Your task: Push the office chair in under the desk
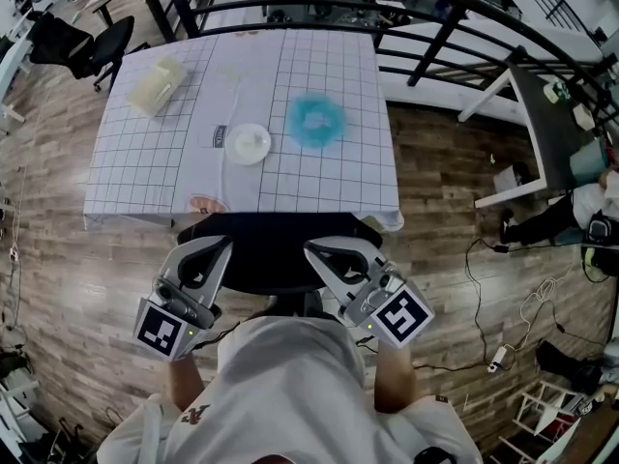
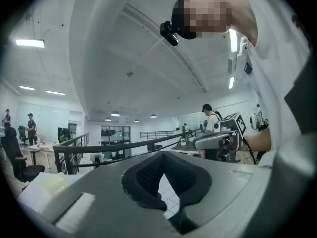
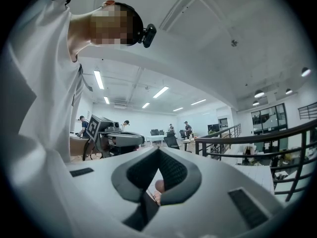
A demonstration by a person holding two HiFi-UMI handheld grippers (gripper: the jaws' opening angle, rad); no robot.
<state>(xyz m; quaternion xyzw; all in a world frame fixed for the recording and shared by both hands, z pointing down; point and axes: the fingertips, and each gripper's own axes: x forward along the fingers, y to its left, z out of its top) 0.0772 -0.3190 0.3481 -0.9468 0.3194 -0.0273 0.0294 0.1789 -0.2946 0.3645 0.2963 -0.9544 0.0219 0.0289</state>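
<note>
A black office chair (image 1: 276,249) stands at the near edge of the desk (image 1: 145,177), which is covered by a white gridded cloth. The chair's far part lies under the cloth's front edge. My left gripper (image 1: 219,249) rests against the chair's left side, jaws shut with nothing seen between them. On the chair's right side, my right gripper (image 1: 319,254) is shut the same way. In the left gripper view the closed jaws (image 2: 163,155) point upward over the desk, and the right gripper (image 2: 218,140) shows beside them. The right gripper view shows its own closed jaws (image 3: 158,150) and the left gripper (image 3: 116,139).
On the desk lie a white plate (image 1: 249,143), a blue fluffy thing (image 1: 316,121), a pale box (image 1: 157,85) and a small round item (image 1: 206,204) at the front edge. A black railing (image 1: 387,8) runs behind. Another chair (image 1: 106,46) stands far left; cables (image 1: 503,336) lie right.
</note>
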